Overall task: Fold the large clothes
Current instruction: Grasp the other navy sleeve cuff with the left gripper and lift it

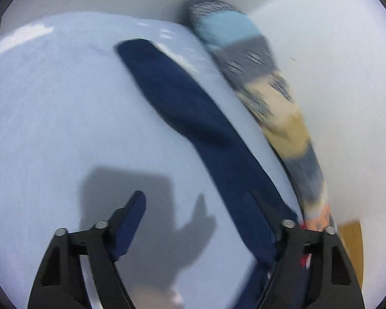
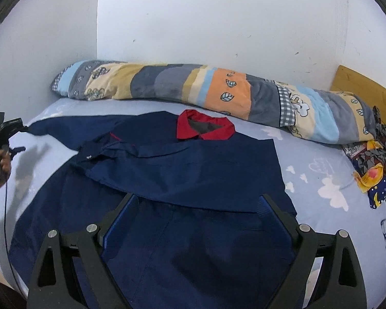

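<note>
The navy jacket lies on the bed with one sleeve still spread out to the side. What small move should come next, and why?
Probably the left hand-held gripper should close on the outstretched sleeve and carry it over the jacket. Its jaws stand open with the sleeve lying by one finger, nothing held, and the other sleeve is already folded across the chest.

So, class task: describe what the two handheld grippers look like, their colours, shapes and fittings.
Each gripper, left gripper and right gripper, has matte black angular linkage arms with triangular cut-outs, joined by round silver pins. The fingers carry blue pads inside. A thin black cable hangs from the left one.
</note>
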